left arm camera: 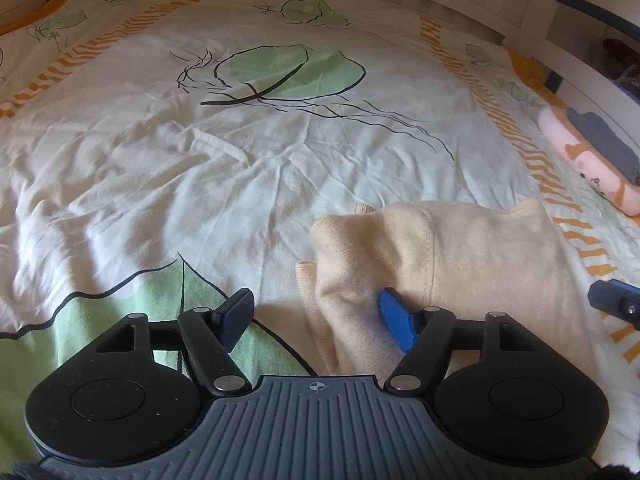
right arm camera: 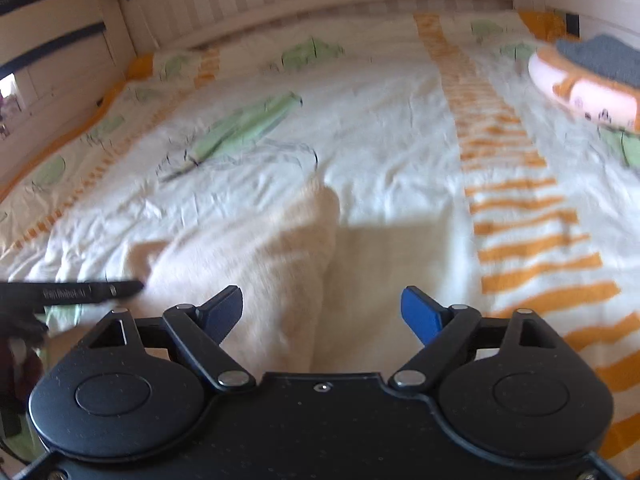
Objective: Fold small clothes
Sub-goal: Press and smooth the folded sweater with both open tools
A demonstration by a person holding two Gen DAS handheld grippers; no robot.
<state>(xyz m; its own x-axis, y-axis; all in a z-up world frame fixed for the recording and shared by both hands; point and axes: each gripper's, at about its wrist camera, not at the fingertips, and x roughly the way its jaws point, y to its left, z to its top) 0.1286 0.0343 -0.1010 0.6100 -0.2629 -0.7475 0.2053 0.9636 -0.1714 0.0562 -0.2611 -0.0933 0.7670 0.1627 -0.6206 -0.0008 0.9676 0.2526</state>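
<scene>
Bed: my two grippers hang over a wrinkled bedspread (left arm camera: 248, 184) printed with green leaves and orange stripes, a white slatted bed frame (right arm camera: 320, 4) along its far edge.
Garment: a small cream sweater (left arm camera: 460, 256) lies bunched near the bedspread's near edge, toward its right side, just inside the orange stripe band.
Left gripper (left arm camera: 320, 316): my jaws stand apart. The blue right finger (left arm camera: 394, 318) rests against the sweater's fabric, while the dark left finger (left arm camera: 236, 314) sits clear of it over a green leaf; nothing is pinched.
Right gripper (right arm camera: 322, 312): jaws wide apart, with a ridge of the sweater running between them and neither pad pressing it. This view is blurred.
Far right corner: a folded pink and orange garment (left arm camera: 588, 164) with a grey one (left arm camera: 608, 140) lying on top, well apart from the sweater.
</scene>
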